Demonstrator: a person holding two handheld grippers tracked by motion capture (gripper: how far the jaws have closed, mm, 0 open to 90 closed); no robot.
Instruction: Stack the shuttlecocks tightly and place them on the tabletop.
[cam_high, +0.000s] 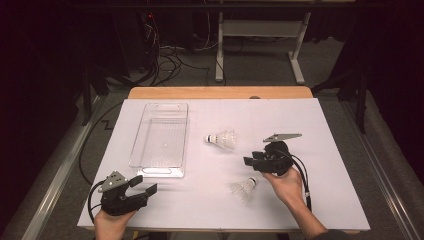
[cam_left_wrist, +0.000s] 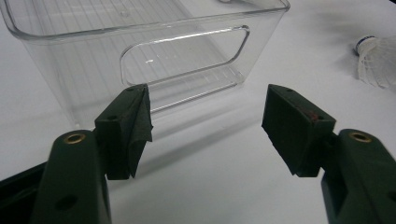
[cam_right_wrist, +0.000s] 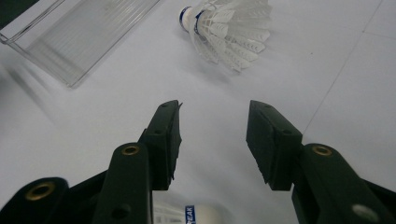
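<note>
In my right gripper view, a shuttlecock lies low in the frame beneath my jaws: only its white cork end (cam_right_wrist: 201, 214) with a blue band shows at the bottom edge, cut off and partly behind the left jaw. In the high view that near shuttlecock (cam_high: 245, 189) lies in the lower middle, just left of my right hand (cam_high: 286, 186), with its feathers to the left and its cork toward the hand.

The far shuttlecock (cam_right_wrist: 229, 28) lies on its side in the upper middle of my right gripper view, cork to the left; in the high view it sits at centre (cam_high: 221, 140). My right gripper (cam_high: 252, 161) is just right of centre, its jaws apart with nothing between them, pointing left across the white table (cam_high: 320, 200).

The clear plastic bin (cam_high: 161, 139) stands in the upper left of the high view, well apart from both shuttlecocks. In my left gripper view its handle cut-out (cam_left_wrist: 184, 56) faces me, and its top is cropped by the frame edge. My left gripper (cam_high: 142, 187) rests at the lower left, jaws wide apart and holding nothing. A shuttlecock (cam_left_wrist: 378, 60) is cut off at the right edge of that view, blurred.

Beyond the table's wooden far edge (cam_high: 220, 92), the floor cables (cam_high: 170, 60) are dim and hard to make out.
</note>
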